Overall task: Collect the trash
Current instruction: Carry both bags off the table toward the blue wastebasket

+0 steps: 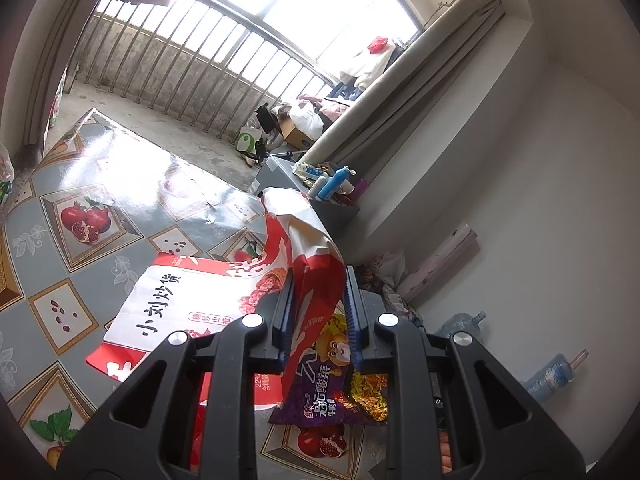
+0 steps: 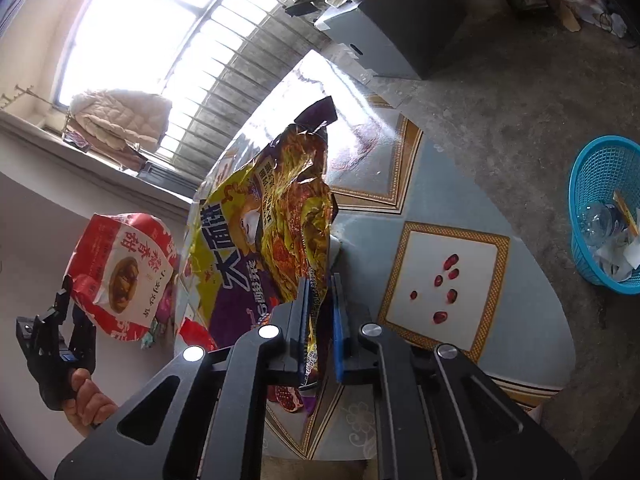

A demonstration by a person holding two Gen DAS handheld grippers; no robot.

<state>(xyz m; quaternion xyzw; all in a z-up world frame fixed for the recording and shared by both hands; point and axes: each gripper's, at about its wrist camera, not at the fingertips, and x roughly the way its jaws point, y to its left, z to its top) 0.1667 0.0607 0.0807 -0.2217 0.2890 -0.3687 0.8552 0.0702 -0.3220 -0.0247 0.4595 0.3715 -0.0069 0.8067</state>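
Note:
My left gripper (image 1: 320, 300) is shut on a crumpled red and white paper bag (image 1: 304, 248), which stands up between the jaws. The right wrist view shows the same bag (image 2: 120, 272) lifted at the far left, with the left gripper (image 2: 64, 300) and a hand (image 2: 88, 396) under it. My right gripper (image 2: 320, 312) is shut on the lower edge of a purple and yellow snack wrapper (image 2: 280, 220), which rises over the table. That wrapper (image 1: 328, 384) also shows low in the left wrist view. A second red and white bag (image 1: 180, 304) lies flat on the table.
The round table (image 2: 520, 320) wears a blue-grey cloth with fruit pictures. A blue mesh basket (image 2: 580, 184) holding a bottle and paper stands on the concrete floor at the right. A grey cabinet (image 2: 384, 36) stands behind the table. Water jugs (image 1: 460, 322) stand by the wall.

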